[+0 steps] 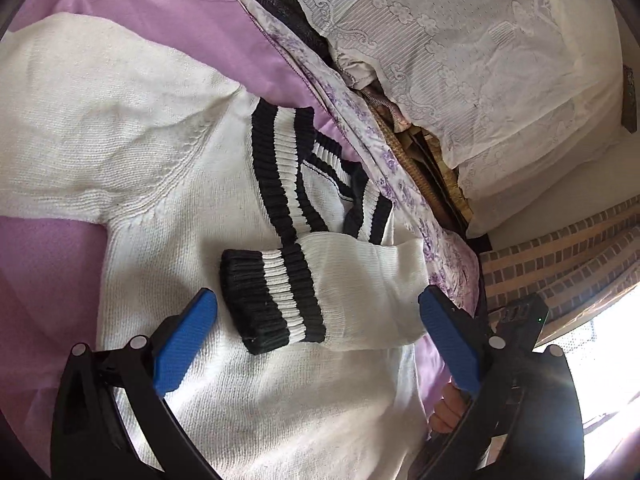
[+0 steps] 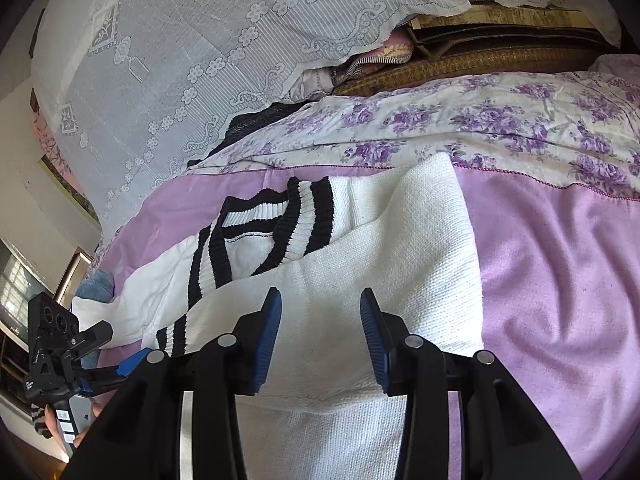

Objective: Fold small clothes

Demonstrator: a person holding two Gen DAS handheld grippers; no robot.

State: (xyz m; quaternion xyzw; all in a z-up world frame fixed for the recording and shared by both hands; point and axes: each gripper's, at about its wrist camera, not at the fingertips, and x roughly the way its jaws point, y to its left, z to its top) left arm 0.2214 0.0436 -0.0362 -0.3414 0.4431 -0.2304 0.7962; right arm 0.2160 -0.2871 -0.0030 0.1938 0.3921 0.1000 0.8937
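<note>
A white knit sweater (image 1: 168,200) with a black-and-white striped collar (image 1: 280,168) lies flat on a lilac blanket (image 1: 48,280). One sleeve is folded across its body, and the striped cuff (image 1: 272,296) of that sleeve rests between the wide-apart blue fingers of my left gripper (image 1: 318,294), which is open and touches nothing. In the right wrist view the same sleeve (image 2: 420,240) runs diagonally down to the cuff (image 2: 172,336). My right gripper (image 2: 320,300) hovers over the sleeve's middle with its jaws partly apart and no cloth pinched. The left gripper (image 2: 132,360) shows at lower left.
A purple-flowered sheet (image 2: 520,128) borders the blanket's far edge. Behind it a white lace cover (image 2: 180,40) drapes over a pile of things and a woven mat (image 2: 460,64). A brick-pattern curtain (image 1: 560,248) and a bright window (image 1: 600,344) lie to the right. A hand (image 2: 48,420) holds the left gripper.
</note>
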